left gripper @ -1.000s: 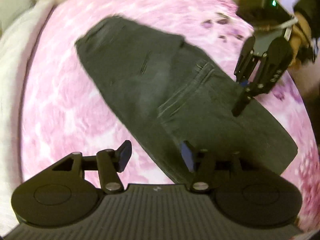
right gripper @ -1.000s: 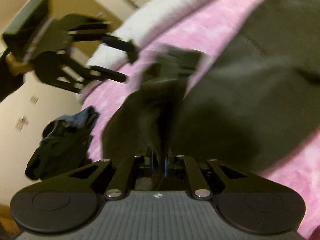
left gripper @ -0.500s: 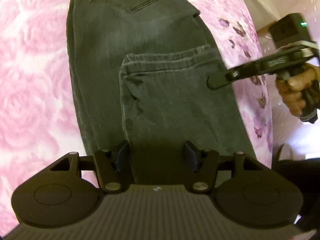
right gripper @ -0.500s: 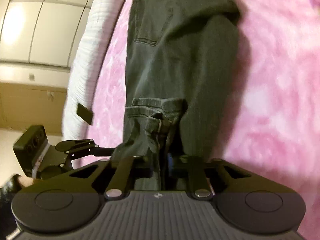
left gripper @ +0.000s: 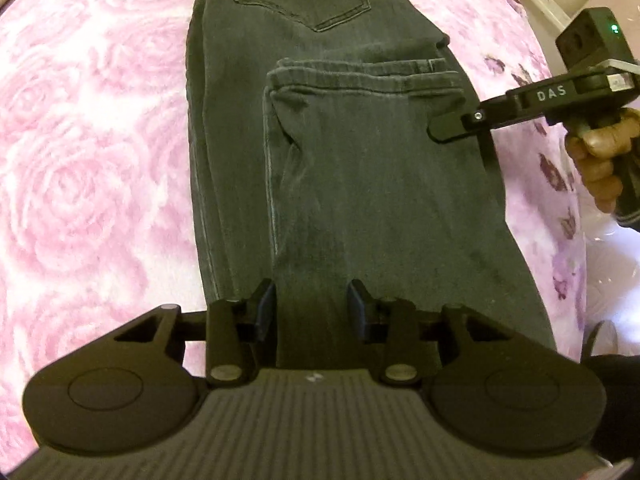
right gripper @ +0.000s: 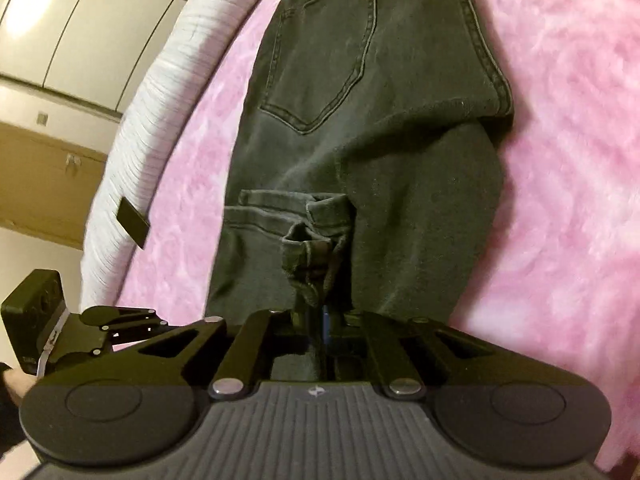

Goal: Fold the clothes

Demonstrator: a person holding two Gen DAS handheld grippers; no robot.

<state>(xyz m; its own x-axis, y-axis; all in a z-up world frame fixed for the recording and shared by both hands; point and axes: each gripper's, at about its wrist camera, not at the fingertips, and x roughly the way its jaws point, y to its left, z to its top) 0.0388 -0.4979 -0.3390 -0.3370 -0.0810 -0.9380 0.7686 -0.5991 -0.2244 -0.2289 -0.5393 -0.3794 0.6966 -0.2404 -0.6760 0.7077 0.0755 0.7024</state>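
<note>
My left gripper: fingers apart, straddling the jeans, not clamping. My right gripper: fingers together, pinching a bunched hem. Jeans lie flat on the pink blanket, long axis running away from me, legs folded over. White bedding along the blanket's left edge.

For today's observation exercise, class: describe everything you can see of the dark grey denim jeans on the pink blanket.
The dark grey denim jeans lie flat on the pink rose-patterned fleece blanket, legs folded up so the stitched hems sit just below a back pocket. The cloth looks faded, with paler seams. The right gripper is shut on a bunched hem; the left gripper hovers open over the fold.
</note>
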